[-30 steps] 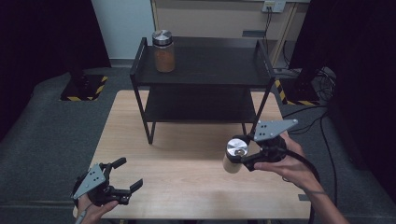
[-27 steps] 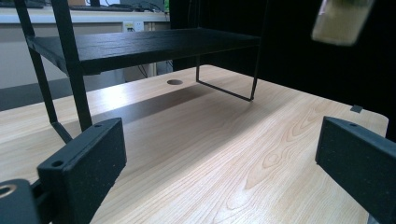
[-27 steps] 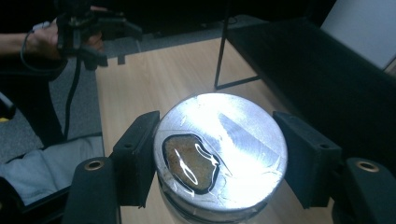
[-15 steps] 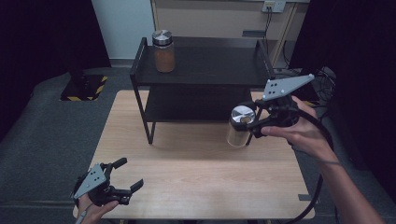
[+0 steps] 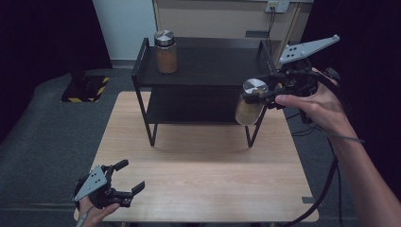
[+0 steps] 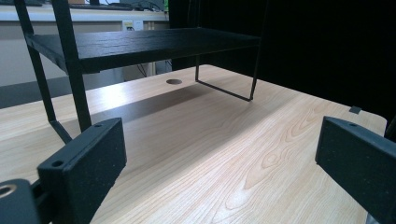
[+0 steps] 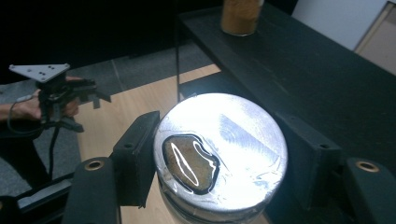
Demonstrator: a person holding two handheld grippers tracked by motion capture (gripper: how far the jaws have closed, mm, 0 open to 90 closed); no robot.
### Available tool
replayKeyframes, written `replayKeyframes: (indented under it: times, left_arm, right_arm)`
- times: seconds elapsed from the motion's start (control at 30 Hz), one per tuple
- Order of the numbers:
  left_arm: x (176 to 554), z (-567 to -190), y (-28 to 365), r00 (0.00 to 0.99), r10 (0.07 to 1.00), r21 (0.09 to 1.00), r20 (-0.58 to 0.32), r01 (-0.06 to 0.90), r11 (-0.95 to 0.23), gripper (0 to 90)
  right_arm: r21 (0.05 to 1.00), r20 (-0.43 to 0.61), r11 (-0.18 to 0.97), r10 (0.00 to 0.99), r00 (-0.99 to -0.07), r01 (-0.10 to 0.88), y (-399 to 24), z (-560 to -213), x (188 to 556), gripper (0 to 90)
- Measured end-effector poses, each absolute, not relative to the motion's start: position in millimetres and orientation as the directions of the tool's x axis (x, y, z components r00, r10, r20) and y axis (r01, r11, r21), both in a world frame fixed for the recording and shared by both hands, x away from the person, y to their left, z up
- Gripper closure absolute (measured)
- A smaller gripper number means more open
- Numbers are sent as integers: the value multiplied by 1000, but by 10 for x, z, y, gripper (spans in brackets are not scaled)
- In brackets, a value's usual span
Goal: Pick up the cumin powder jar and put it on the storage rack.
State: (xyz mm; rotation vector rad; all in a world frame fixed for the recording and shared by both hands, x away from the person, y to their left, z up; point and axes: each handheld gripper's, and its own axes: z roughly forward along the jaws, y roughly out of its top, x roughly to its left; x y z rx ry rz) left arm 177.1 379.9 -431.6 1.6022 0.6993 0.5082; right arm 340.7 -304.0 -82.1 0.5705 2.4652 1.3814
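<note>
The right tongs (image 5: 265, 93) are held raised at arm's length, jaws clamped. The left tongs (image 5: 128, 182) are held low, jaws spread wide.

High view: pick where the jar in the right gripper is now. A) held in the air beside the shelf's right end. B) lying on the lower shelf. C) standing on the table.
A: the right gripper clamps the jar off the table, beside the shelf.
</note>
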Motion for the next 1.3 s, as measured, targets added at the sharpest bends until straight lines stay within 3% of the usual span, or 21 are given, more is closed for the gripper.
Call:
replayKeyframes:
  times: [0.53,1.3]
  left_arm:
    - [1772,-4318,3804,719,691,987,-67,150,-61,6]
    - [1768,-4319,3826,718,692,987,-74,152,-53,0]
  right_arm:
    - [869,-44,434,548,-835,239,-3055,-497,3583,354]
    - [868,-80,410,673,-735,281,-2615,-423,4131,354]
